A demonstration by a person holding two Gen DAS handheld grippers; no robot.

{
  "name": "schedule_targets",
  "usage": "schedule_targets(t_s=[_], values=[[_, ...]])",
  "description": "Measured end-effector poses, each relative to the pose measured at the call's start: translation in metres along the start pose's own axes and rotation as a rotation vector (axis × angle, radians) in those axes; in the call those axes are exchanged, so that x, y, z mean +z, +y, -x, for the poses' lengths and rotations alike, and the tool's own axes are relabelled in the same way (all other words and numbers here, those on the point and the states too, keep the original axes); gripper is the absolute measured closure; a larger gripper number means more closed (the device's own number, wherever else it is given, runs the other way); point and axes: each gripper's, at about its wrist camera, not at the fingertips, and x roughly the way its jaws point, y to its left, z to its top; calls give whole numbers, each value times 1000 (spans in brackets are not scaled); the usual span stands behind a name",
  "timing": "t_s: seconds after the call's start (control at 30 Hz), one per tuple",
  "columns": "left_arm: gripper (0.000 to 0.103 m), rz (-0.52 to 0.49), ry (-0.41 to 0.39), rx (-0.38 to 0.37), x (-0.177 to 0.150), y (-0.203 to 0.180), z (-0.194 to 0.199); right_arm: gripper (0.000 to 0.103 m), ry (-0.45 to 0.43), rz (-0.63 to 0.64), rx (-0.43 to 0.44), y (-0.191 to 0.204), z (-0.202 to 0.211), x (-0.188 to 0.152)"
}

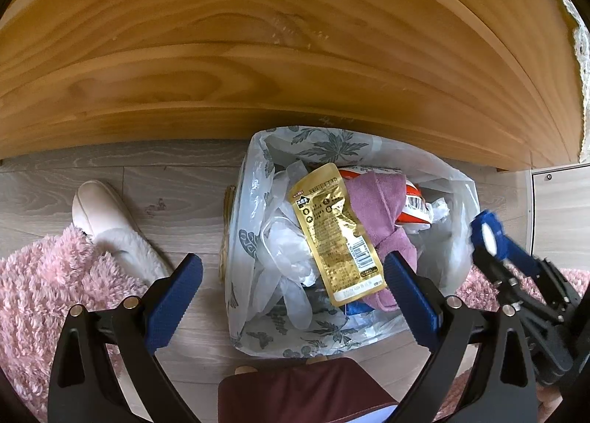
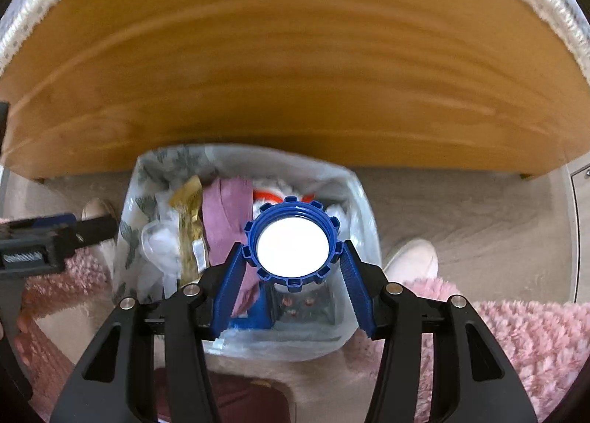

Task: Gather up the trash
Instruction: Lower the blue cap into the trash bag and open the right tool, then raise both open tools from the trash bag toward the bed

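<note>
Cap (image 2: 293, 244) between right hand-held gripper (image 2: 293, 262) pads

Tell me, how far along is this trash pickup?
Well underway. The plastic-lined trash bin already holds a gold snack packet, a purple cloth, a red and white wrapper and clear plastic. In hand: the right gripper clamps a blue bottle cap above the bin, not yet dropped. The left gripper is open and empty. No other trash shows in these views.

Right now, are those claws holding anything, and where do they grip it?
The right claw pinches a blue bottle cap by its ribbed rim, over the trash bag. The left claw holds nothing.
</note>
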Motion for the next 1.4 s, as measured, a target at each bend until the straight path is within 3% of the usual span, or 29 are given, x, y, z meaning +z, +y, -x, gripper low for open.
schedule_targets(t_s=[0.2, 0.4, 0.6, 0.93, 1.17, 1.4], values=[[8, -8, 2, 3, -1, -1, -1, 51, 108, 26, -11, 3, -17, -5], [8, -3, 4, 2, -1, 1, -1, 17, 133, 4, -31, -6, -18, -7], [8, 3, 12, -1, 0, 1, -2, 14, 200, -13, -25, -11, -29, -10], [8, -5, 8, 1, -1, 0, -1, 11, 194, -20, -17, -15, -27, -11], [8, -15, 5, -1, -1, -2, -1, 8, 172, -46, 27, -19, -21, -9], [8, -40, -29, -2, 1, -7, 9, 8, 99, -45, 12, -21, -5, -3]])
